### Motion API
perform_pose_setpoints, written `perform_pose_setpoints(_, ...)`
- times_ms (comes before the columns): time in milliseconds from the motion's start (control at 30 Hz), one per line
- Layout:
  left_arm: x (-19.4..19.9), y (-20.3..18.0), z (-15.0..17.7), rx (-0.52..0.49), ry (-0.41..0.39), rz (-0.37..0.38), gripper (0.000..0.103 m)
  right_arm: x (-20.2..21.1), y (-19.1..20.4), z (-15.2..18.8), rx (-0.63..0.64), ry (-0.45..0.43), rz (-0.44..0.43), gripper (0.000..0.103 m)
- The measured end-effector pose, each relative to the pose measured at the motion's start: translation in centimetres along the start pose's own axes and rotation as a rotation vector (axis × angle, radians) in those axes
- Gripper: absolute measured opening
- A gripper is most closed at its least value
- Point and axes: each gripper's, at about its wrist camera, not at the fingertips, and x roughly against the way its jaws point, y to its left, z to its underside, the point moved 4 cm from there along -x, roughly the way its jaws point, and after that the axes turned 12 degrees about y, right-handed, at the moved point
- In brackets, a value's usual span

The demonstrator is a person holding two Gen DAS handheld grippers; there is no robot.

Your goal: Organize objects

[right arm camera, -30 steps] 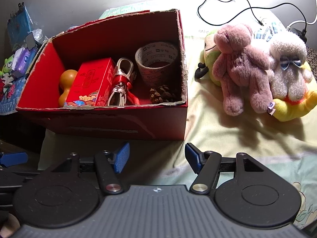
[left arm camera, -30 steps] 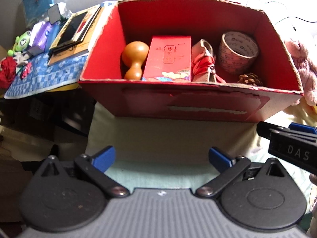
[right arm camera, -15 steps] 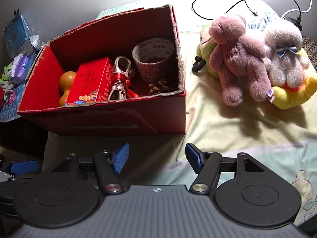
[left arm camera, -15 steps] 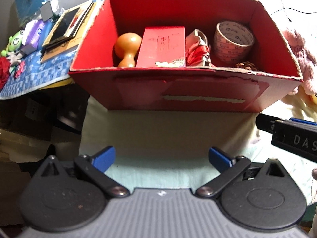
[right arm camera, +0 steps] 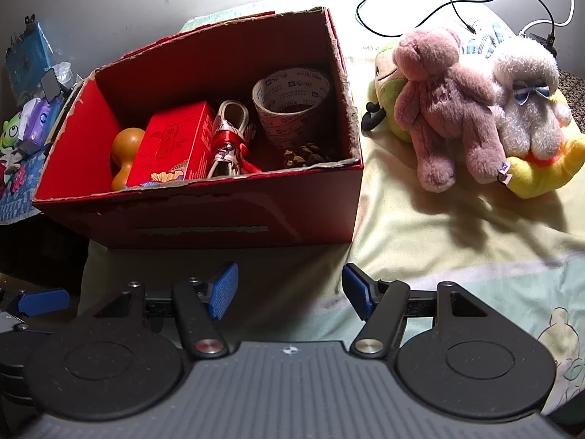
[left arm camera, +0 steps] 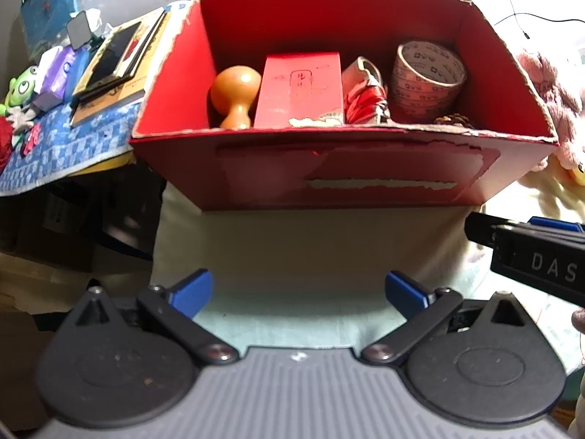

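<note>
A red cardboard box stands open on the pale bedsheet. Inside lie an orange wooden gourd, a red packet, a red-and-white ribboned bundle, a tape roll and a pine cone. My left gripper is open and empty in front of the box. My right gripper is open and empty near the box's front right corner; it also shows in the left wrist view.
Plush toys lie right of the box: a pink bear, a white one on a yellow one, a green one. A black cable runs behind. A side table left holds books, tissues and a green figure.
Both grippers have shifted slightly in front of the box, so the box moves a little in each view. Both stay open and empty.
</note>
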Motion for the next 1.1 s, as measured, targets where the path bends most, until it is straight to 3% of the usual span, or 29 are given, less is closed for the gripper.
perform_pose_setpoints(700, 0.0, 0.6, -1.2, -0.010, -0.024, -0.013, 0.101, 0.0, 0.4, -0.7, 0.005, 0.001, 0.003, 0.066)
perform_pose_setpoints(1100, 4.3, 0.8, -1.8, -0.021, -0.105, -0.011, 0.101, 2.9, 0.5, -1.9, 0.024, -0.018, -0.075, 0.066)
